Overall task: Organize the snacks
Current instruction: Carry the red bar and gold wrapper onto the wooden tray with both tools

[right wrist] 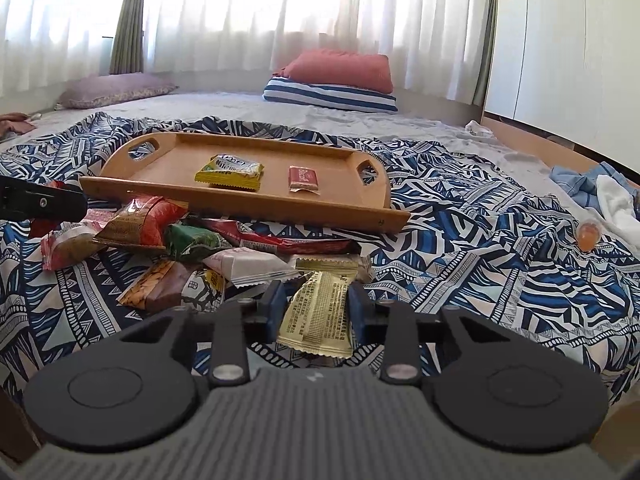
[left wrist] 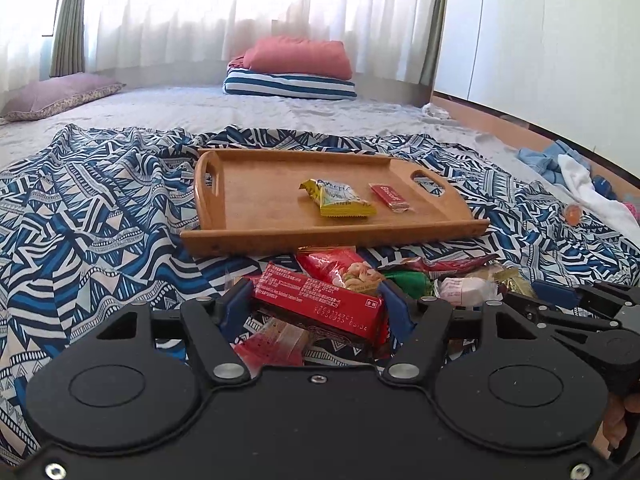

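My left gripper (left wrist: 316, 296) is shut on a red snack bar (left wrist: 320, 312), its blue pads pressing on the bar's two ends just above the patterned cloth. Between the pads of my right gripper (right wrist: 317, 300) sits a pale yellow packet (right wrist: 316, 320), and the gripper is shut on it. A loose pile of snacks (right wrist: 192, 240) lies in front of both grippers. Beyond it stands a wooden tray (right wrist: 240, 200) holding a yellow packet (right wrist: 230, 172) and a small red packet (right wrist: 302, 179). In the left wrist view the tray (left wrist: 332, 234) lies straight ahead.
Everything lies on a blue-and-white patterned cloth (left wrist: 100, 208) spread over a bed. An orange jelly cup (right wrist: 588, 234) and crumpled clothes (right wrist: 600, 192) are at the right. Stacked pillows (left wrist: 292, 68) sit at the far end, with a purple pillow (left wrist: 60, 94) far left.
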